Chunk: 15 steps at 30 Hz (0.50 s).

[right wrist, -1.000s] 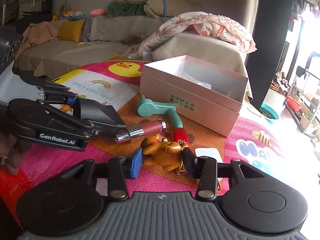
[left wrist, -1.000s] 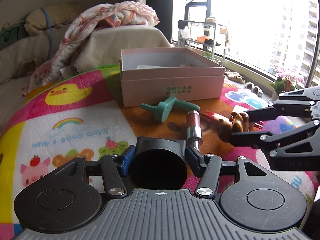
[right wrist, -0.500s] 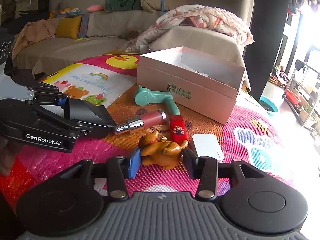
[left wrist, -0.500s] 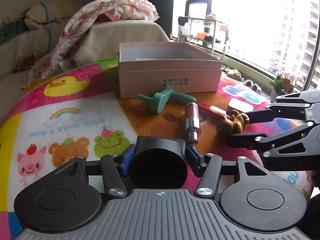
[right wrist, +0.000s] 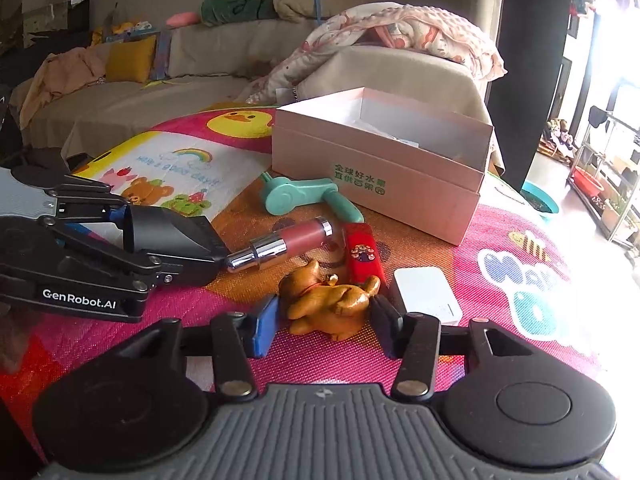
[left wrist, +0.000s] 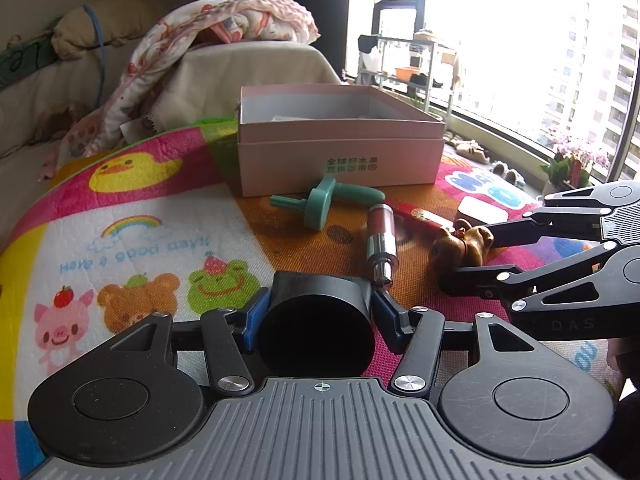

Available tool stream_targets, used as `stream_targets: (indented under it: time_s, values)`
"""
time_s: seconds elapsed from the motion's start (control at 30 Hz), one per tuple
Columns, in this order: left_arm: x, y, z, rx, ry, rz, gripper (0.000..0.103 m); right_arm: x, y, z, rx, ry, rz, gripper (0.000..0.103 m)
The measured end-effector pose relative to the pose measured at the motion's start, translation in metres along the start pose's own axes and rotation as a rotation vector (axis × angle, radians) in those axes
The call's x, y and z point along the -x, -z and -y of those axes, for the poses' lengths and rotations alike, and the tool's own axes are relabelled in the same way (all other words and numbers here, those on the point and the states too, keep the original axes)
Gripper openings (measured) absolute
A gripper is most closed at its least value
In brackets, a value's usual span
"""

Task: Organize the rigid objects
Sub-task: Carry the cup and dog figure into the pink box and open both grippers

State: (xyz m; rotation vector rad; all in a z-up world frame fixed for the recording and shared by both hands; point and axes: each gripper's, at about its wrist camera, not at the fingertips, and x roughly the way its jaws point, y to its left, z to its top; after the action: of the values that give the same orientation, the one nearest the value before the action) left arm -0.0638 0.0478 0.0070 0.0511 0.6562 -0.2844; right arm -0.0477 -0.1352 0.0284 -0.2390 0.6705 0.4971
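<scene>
My left hand-held gripper (left wrist: 316, 316) is clenched on a black cylinder-shaped piece (left wrist: 320, 320), held low over the play mat (left wrist: 152, 240). Its far end sits just beside the silver tip of the pink lip-gloss tube (right wrist: 280, 246).

Further right, my right hand-held gripper (right wrist: 324, 318) straddles the brown dog figurine (right wrist: 328, 304). The figurine lies on its side on the mat, right between the fingers, the blue pad (right wrist: 262, 330) close on its left and the dark one close on its right. I cannot tell whether they are pressing it yet.

I judge this is the pick-up step for the dog: squeeze firmly, then lift clear of the red lighter (right wrist: 362, 254) and white case (right wrist: 426, 294) just beyond it.

The open pink box (right wrist: 404, 196) waits at the far right, the teal handle (right wrist: 308, 198) in front of it, so I would carry both pieces over its near wall.
</scene>
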Motion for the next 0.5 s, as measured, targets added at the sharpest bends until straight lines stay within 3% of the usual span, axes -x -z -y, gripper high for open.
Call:
stream_targets:
  time_s: [0.5]
  values:
    - [0.0010, 0.0006, 0.0026, -0.007, -0.009, 0.000, 0.060, 0.0080, 0.0040, -0.0027, 0.010, 0.000, 0.019, 0.048]
